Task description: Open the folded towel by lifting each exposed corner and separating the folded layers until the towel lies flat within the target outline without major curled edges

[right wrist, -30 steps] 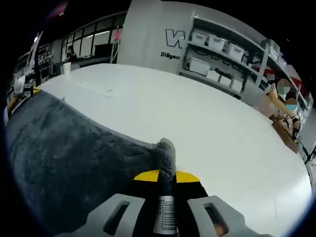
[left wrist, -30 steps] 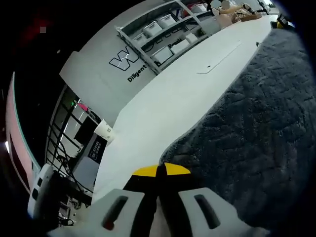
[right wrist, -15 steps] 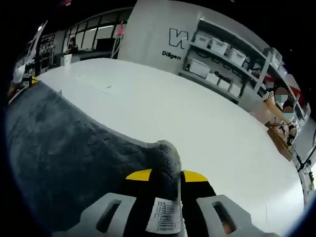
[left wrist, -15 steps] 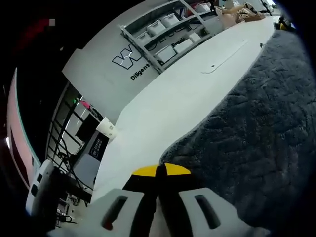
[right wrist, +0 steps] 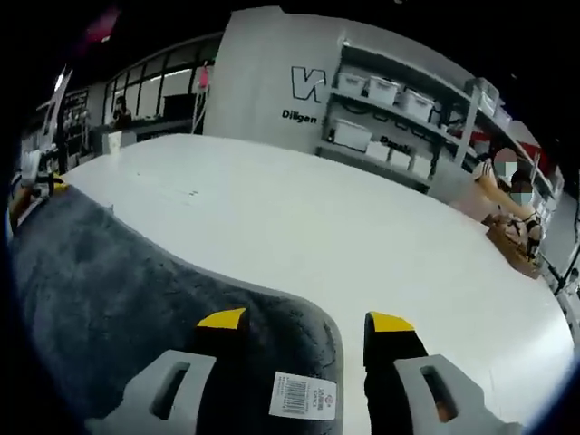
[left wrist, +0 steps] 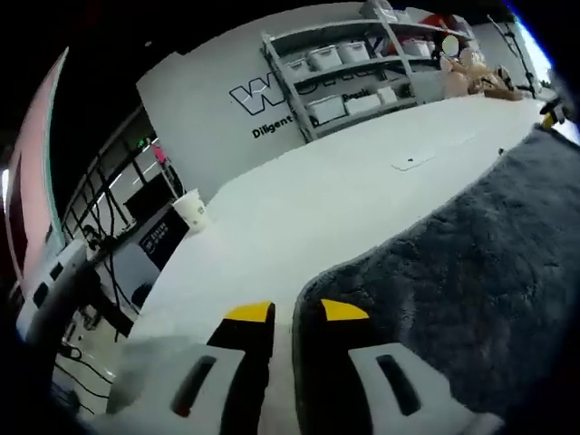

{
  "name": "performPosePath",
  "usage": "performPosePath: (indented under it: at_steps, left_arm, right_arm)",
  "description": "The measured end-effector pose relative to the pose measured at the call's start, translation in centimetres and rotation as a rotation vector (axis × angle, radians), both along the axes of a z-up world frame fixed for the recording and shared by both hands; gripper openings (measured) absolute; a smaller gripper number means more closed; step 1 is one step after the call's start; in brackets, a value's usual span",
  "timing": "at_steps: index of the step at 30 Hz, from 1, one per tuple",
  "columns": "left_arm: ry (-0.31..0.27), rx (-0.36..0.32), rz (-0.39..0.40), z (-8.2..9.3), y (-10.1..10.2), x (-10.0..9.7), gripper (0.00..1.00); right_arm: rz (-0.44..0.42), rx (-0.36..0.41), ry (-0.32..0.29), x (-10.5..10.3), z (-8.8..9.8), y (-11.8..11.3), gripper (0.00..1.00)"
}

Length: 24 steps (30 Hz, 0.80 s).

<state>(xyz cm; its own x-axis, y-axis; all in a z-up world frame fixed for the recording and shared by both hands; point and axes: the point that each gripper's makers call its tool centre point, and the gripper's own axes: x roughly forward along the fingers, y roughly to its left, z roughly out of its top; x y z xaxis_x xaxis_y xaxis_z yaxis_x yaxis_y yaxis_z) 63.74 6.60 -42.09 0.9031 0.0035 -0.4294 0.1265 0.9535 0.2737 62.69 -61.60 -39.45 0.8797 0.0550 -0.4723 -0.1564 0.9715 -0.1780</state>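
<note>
Both corners are at the jaws right now. In the right gripper view, the right gripper point(right wrist: 306, 324) stands wide apart, yellow-tipped black jaws well separated, and a rounded corner of the dark grey plush towel point(right wrist: 118, 272) lies between them, its white barcode label point(right wrist: 304, 395) sitting low between the jaw bases. The cloth runs away to the left of this gripper, towards the far left where the other yellow-tipped gripper peeks in at the edge. Nothing is pinched here; the corner looks loose on the white tabletop point(right wrist: 362, 236).

Over in the left gripper view, the left gripper point(left wrist: 295, 314) shows only a narrow gap between its jaws. The towel point(left wrist: 471, 272) sweeps off to the right, and its near edge reaches the right-hand jaw; whether any cloth sits in that thin gap I cannot tell. The table point(left wrist: 308, 199) stretches bare to the left.

So the towel's long span lies between the two grippers, each at its own end of the near edge: that is the relation the next move hangs on. Judging by this, any smoothing pull would go outward along that edge, and each gripper is nearest its own corner.

Texture: deep, fuzzy pile with a quilted look, thick rolled hem, soft and likely to drape and cling. The tabletop is smooth and matte. A faint outline mark point(left wrist: 412, 163) shows farther off, a white paper cup point(left wrist: 191, 209) at the far left edge, grey shelving with white bins point(right wrist: 399, 113) beyond.
</note>
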Motion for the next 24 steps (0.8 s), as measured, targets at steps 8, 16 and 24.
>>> performPosePath:
  at_steps: [8, 16, 24]
  left_arm:
    - [-0.012, -0.146, -0.032, 0.1, -1.1, 0.0, 0.35]
    - [-0.024, -0.180, -0.040, 1.0, -1.2, -0.3, 0.38]
    - [0.000, -0.149, -0.024, 0.3, -0.7, -1.1, 0.37]
  right_arm:
    - [-0.112, 0.020, -0.025, -0.1, -0.4, -2.6, 0.34]
    - [-0.178, 0.005, 0.003, -0.1, -2.6, -5.6, 0.31]
    - [-0.076, -0.005, 0.067, 0.5, -4.7, -3.2, 0.09]
